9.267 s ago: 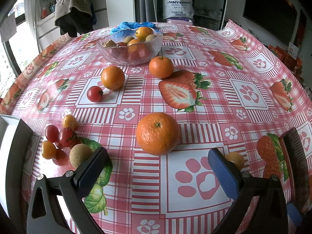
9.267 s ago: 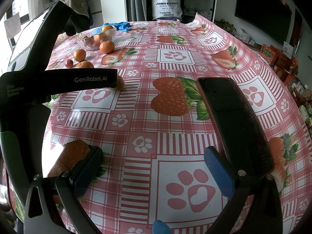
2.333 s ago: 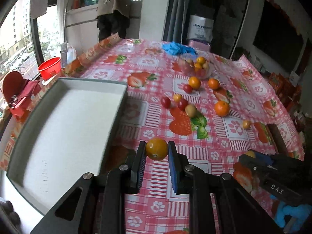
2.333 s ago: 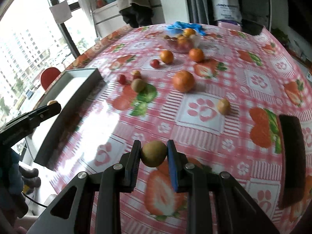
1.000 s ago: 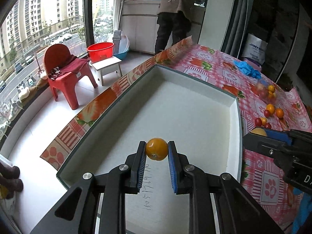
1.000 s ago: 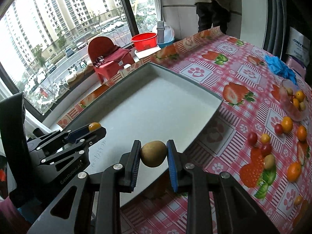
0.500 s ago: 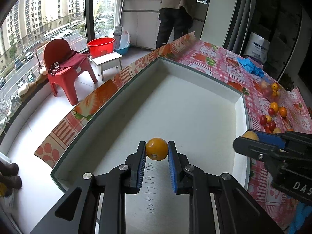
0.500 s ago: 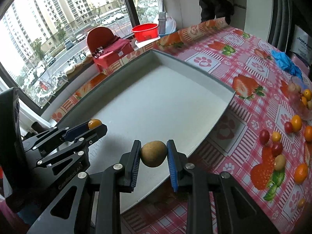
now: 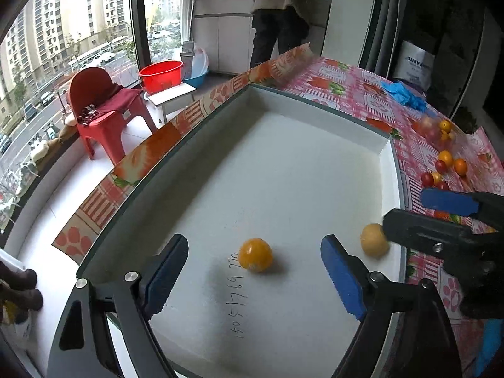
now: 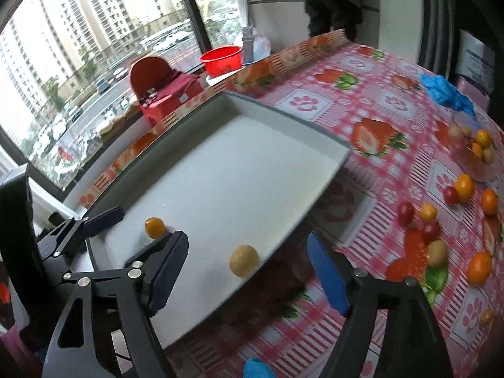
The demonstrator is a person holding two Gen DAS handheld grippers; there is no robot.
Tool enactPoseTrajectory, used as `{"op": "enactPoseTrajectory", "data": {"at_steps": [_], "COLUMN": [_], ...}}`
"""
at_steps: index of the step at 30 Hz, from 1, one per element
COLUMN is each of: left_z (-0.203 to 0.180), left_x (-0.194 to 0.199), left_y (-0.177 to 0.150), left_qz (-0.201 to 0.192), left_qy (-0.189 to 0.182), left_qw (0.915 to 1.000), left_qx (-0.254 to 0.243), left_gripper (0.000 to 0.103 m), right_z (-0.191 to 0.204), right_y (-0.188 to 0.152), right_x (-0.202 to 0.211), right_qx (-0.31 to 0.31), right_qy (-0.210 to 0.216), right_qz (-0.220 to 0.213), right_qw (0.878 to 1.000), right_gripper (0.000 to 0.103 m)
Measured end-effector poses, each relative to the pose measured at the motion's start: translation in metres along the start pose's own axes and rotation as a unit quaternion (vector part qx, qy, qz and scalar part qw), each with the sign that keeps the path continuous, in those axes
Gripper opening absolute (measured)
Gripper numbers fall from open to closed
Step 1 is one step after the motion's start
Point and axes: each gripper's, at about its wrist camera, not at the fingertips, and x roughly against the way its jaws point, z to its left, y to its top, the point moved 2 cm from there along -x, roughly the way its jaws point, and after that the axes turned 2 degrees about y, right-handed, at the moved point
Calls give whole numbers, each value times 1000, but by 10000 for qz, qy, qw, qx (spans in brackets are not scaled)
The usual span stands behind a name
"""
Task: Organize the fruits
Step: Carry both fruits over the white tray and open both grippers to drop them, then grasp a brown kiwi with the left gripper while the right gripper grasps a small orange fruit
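A small orange fruit [image 9: 255, 254] lies on the floor of the white tray [image 9: 315, 107], between the spread fingers of my left gripper [image 9: 255, 278]. Its jaws are opening and no pad touches the fruit. A tan round fruit [image 10: 244, 260] rests in the same tray by the near right wall, under my right gripper [image 10: 247, 271]. Those jaws are opening too, and their pads are clear of it. In the left wrist view the tan fruit [image 9: 374, 241] shows beside the right gripper's fingertips [image 9: 425, 198]. The right wrist view also shows the orange fruit [image 10: 154, 227] and the tray's rim [image 10: 283, 116].
Loose oranges [image 10: 478, 267], cherry tomatoes [image 10: 406, 212] and a glass bowl of fruit [image 10: 472, 154] lie on the strawberry-print tablecloth to the right of the tray. Blue gloves [image 9: 406, 96] sit at the far end. A person [image 9: 283, 15] stands behind, with a red chair [image 9: 100, 107] left of the table.
Both grippers have opened since half a second ago. The orange fruit and the tan fruit have dropped from the pads onto the tray floor.
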Motion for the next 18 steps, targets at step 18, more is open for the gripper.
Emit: {"op": "enactPoseTrajectory", "data": {"at_steps": [18], "left_z": [-101], "left_x": [39], "left_y": [7], "left_qz": [59], "left_qy": [-803], "left_qw": [9925], "left_qx": [-915], "left_gripper": [87], "right_z": [-170], "right_y": [-74], "right_x": [87], "right_qx": [-1530], "right_qy": [-1626], "right_qz": [-325], "right_qw": [9742], "right_gripper": [90]}}
